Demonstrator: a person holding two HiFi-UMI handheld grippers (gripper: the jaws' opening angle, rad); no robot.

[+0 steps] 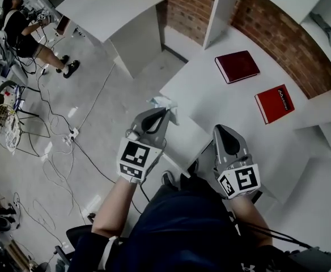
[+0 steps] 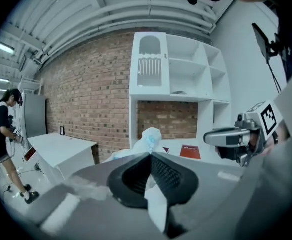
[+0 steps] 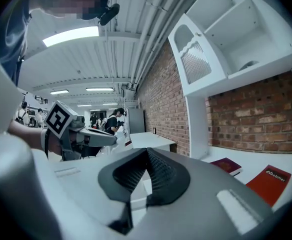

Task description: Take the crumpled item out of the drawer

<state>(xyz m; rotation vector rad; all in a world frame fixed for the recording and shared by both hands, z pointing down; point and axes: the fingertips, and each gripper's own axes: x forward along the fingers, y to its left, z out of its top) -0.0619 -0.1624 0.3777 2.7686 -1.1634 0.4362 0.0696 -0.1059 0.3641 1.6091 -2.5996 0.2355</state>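
Note:
The crumpled item (image 1: 164, 103) is a white wad with pale blue print. My left gripper (image 1: 165, 113) is shut on it and holds it in the air beside the white desk's (image 1: 205, 89) left corner. In the left gripper view the wad (image 2: 151, 138) bulges above the closed tips of that gripper (image 2: 150, 155), and a strip of it hangs down between the pads. My right gripper (image 1: 221, 131) hovers to the right, near the desk's front edge. In its own view my right gripper (image 3: 147, 151) has its jaws meeting with nothing held. The drawer is hidden beneath the grippers and my body.
Two red books (image 1: 237, 66) (image 1: 274, 103) lie on the desk in front of a brick wall and white shelves (image 2: 181, 69). A white table (image 1: 111, 7) stands at the back left. A person (image 1: 24, 30) stands far left, with cables (image 1: 58, 146) across the floor.

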